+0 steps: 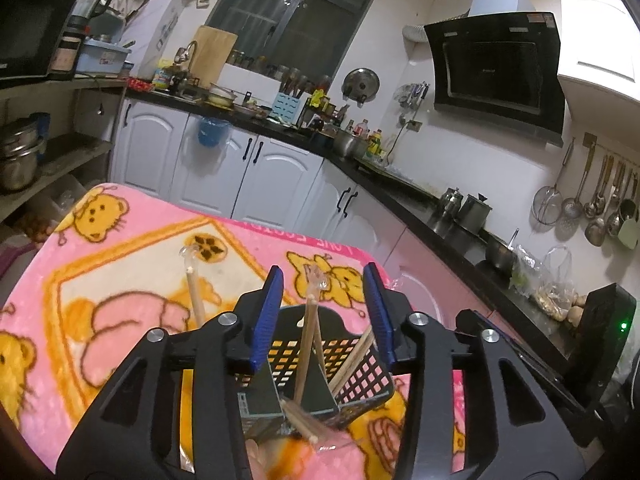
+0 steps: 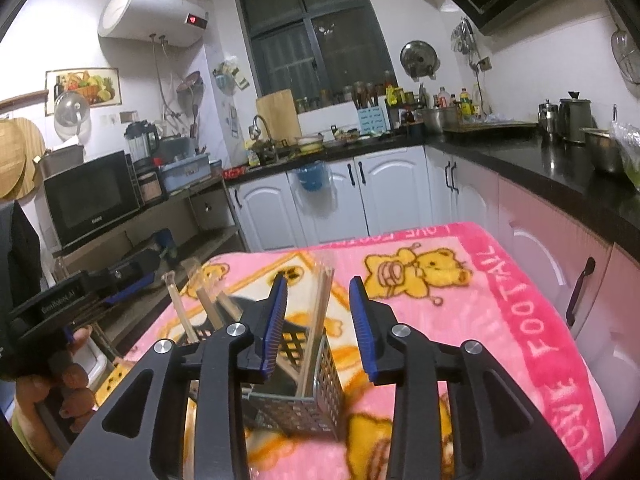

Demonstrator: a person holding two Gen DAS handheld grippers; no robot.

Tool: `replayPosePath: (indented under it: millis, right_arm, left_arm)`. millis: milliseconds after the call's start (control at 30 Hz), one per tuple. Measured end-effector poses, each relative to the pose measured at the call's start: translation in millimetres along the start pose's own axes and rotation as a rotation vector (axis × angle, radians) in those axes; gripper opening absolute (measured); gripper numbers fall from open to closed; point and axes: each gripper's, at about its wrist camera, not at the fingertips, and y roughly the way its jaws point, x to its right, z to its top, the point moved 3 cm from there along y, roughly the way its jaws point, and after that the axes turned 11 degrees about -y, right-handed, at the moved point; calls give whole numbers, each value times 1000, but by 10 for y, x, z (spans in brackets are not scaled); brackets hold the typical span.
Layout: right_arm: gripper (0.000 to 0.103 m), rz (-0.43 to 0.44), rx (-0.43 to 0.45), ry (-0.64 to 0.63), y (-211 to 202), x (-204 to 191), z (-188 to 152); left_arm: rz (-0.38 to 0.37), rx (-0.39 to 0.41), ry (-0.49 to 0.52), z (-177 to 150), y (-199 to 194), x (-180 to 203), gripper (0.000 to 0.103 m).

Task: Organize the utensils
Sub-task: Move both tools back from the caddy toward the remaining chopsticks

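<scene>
Wrapped chopsticks dropped into the black holder, both grippers released

Left gripper (image 1: 324,312) and right gripper (image 2: 318,328) hover with jaws apart, grasping nothing; chopstick pairs (image 1: 310,344) lean in the perforated utensil holder (image 2: 308,404) on the pink blanket (image 2: 460,320). Best to draw back straight, clear of the sticks.

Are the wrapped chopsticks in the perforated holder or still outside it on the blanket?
In. The wrapped chopsticks stand leaning inside the holder, tops above its rim; both views show them between open jaws, with no pad touching them.

Utensil holder (image 2: 304,392) on blanket (image 2: 500,320); chopsticks (image 1: 310,344) upright in holder; cabinets (image 2: 320,200) behind.
</scene>
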Motion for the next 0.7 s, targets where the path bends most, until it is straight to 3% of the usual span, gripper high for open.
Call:
replayPosePath:
  millis: [233, 467, 700]
  right_arm:
    - [34, 21, -45, -18, 5, -52, -108]
    - [38, 43, -72, -35, -23, -134, -207]
    - [47, 50, -88, -48, -66, -192, -283]
  left_arm:
    - [2, 6, -10, -26, -109, -62, 53]
    - [12, 7, -24, -72, -211, -136, 60]
    - [28, 9, -22, -157, -325, -216, 74]
